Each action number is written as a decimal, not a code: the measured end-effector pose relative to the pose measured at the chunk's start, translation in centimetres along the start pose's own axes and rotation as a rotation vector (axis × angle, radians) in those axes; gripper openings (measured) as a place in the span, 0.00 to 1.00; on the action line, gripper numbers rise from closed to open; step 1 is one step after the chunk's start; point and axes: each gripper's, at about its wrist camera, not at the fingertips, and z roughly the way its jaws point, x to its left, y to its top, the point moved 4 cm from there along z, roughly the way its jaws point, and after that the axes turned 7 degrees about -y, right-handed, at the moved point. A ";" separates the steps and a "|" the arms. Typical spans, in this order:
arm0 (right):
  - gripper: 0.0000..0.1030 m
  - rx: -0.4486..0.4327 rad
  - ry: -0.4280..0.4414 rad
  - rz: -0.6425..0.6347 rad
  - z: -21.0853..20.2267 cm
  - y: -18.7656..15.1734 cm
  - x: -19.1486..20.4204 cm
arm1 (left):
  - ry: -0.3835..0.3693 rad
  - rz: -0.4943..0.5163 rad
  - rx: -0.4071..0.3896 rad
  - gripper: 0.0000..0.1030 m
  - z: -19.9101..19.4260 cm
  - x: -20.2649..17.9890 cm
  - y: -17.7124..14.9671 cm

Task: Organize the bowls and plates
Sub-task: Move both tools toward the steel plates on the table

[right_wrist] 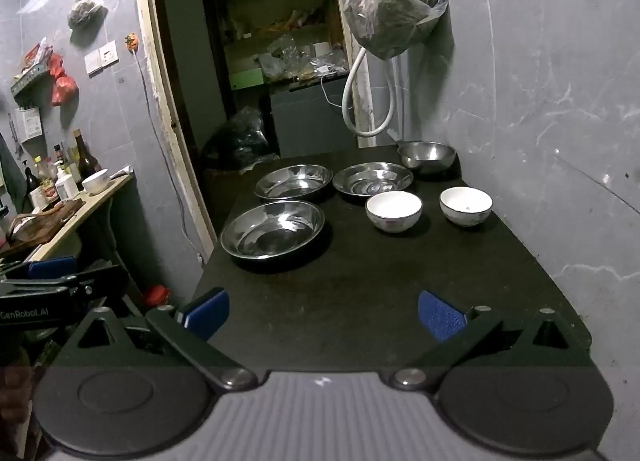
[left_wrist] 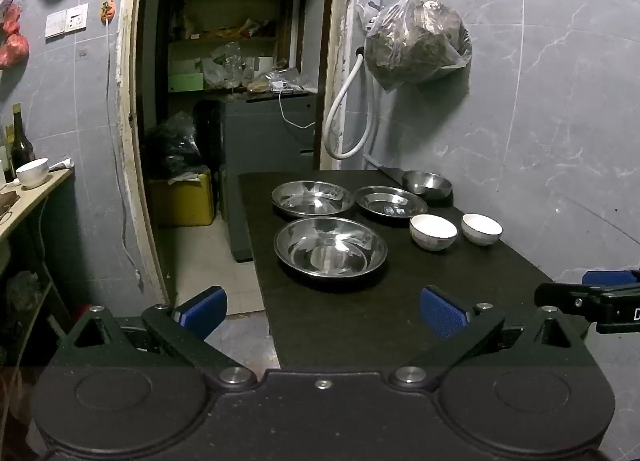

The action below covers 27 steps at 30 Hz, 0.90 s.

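Three steel plates [right_wrist: 273, 229], three bowls [right_wrist: 394, 211] apart on dark table [right_wrist: 360, 293]

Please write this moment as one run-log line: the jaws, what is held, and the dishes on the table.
left gripper: jaws open, empty | right gripper: jaws open, empty | black table: three steel plates, one steel bowl, two white bowls, all untouched

Printed in white on the black body of the left claw [right_wrist: 52, 281], at nine o'clock of the right wrist view: "GenRobot.AI". On the right claw [left_wrist: 600, 301], at three o'clock: only a cut-off "D". Bottle labels unreadable.
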 end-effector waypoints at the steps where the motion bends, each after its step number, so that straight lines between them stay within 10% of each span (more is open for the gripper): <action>1: 1.00 -0.003 0.000 -0.002 -0.1 0.0 0.0 | -0.001 0.002 0.001 0.99 0.0 0.0 0.0; 27: 1.00 0.019 0.008 0.012 0.5 -0.6 -0.3 | -0.015 0.028 0.043 0.99 0.7 -0.2 -0.4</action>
